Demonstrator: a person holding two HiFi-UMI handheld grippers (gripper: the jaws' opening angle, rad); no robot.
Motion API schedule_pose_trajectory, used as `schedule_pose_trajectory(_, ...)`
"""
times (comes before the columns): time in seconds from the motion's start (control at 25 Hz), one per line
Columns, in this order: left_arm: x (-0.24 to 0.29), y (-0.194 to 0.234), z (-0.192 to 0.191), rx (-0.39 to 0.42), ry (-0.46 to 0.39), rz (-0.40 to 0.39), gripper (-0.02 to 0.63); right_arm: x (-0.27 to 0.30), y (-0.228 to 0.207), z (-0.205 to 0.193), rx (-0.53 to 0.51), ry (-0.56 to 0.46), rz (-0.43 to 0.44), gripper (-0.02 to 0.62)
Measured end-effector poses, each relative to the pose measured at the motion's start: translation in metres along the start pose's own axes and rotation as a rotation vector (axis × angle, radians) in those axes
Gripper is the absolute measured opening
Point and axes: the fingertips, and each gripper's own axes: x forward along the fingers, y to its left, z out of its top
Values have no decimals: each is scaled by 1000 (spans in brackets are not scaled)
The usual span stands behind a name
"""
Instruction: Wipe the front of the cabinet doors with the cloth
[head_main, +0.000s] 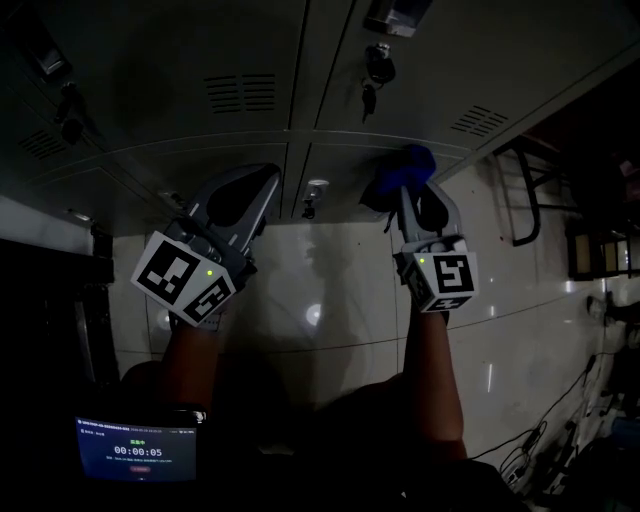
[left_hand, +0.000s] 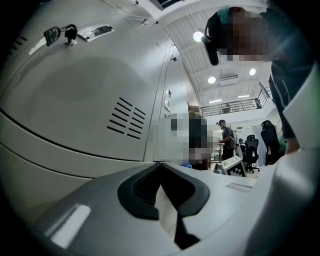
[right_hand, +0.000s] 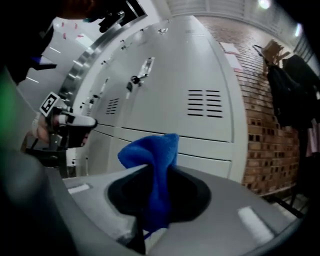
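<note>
**Blue cloth pinched at the lower lockers, much lost in shadow**

Very dim from the head view. Nearest, at the lower left, a small lit screen (head_main: 138, 448) with everything around it swallowed by the dark. Forearms no more than dark outlines below the marker cubes, both stretched forward and down, roughly parallel and well apart.

On the left, the left gripper (head_main: 258, 182) (left_hand: 161, 171), jaws pressed together on nothing, tips aimed at the grey cabinet doors (head_main: 190, 70) (right_hand: 200, 65). Touching the metal or not: impossible to judge.

On the right, the right gripper (head_main: 410, 190) (right_hand: 155, 182), clamped on the blue cloth (head_main: 412, 163) (right_hand: 150, 150). Cloth bunched and standing up out of the jaws, its lower end hidden between the pads, close against the top edge of a lower door. Contact there hard to confirm.

Farther up, keys (head_main: 372, 75) hanging from a lock, that door cut off by the frame.
</note>
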Motion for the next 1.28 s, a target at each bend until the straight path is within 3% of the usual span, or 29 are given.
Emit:
schedule_pose_trajectory(0.16,2,-3,-3,10,10,-8,6,11,58,12,-23,-9,164,75)
schedule_pose_trajectory(0.68,-9,6,-3,38,30,14,5,49,157,-6,2,17,390,75)
schedule_pose_trajectory(1.0,-7,7,-3,29,26,8,6,62,131,-40,66,109,298,75)
schedule_pose_trajectory(1.28,-4,4,-1,23,13,2,5,60,83,-54,212,114,183,75)
